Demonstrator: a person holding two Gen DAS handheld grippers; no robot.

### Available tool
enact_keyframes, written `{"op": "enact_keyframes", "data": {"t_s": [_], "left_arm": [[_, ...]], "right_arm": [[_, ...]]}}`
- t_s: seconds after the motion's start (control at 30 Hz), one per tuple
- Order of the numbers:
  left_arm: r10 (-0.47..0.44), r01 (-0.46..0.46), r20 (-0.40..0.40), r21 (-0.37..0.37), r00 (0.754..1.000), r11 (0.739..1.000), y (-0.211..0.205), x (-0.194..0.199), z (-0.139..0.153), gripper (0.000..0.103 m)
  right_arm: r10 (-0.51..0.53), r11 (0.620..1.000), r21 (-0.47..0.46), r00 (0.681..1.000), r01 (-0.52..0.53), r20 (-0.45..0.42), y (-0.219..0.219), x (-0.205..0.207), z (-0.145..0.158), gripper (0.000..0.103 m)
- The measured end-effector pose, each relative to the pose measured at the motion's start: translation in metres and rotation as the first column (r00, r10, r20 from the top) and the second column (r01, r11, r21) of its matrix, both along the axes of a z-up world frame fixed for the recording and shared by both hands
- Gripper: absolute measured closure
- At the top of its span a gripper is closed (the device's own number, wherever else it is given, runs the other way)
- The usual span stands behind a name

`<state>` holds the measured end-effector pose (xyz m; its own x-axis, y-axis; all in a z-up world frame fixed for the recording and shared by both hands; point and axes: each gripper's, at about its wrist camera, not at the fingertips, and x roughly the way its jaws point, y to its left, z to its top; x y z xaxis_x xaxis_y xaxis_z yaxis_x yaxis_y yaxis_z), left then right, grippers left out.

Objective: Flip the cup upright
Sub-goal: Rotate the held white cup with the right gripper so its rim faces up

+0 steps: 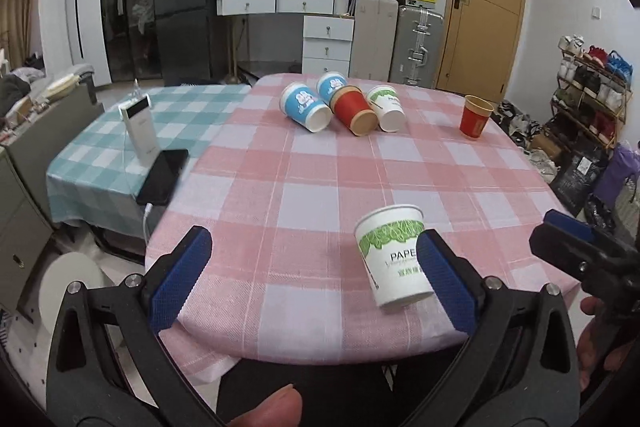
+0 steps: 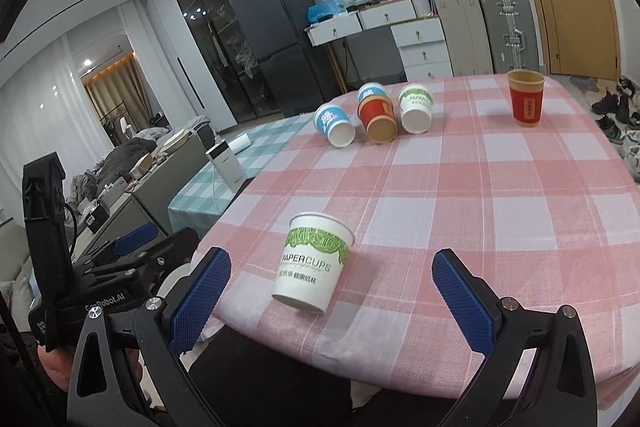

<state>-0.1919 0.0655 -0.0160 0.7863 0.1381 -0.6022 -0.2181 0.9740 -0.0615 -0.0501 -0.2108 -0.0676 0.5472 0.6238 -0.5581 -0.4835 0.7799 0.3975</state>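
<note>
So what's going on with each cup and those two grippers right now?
White-green cup near the edge: upright, mouth up, free of both grippers.
Red cup far right: upright.
Front blue cup: on its side.
Rear blue cup: on its side.
Red-brown cup: on its side.
Far white-green cup: on its side.
Left gripper: open, empty.
Right gripper: open, empty.
</note>
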Motion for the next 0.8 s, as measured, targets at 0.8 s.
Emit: {"op": "enact_keyframes", "data": {"t_s": [0.8], "left_arm": [[0.100, -0.098, 0.004, -0.135, 0.995, 0.986, 0.052, -0.013, -0.036, 0.001]], "right_arm": [[0.267, 0.926, -0.075, 0.784, -0.369, -0.561, 0.112, 0.140, -0.057, 0.000]]}}
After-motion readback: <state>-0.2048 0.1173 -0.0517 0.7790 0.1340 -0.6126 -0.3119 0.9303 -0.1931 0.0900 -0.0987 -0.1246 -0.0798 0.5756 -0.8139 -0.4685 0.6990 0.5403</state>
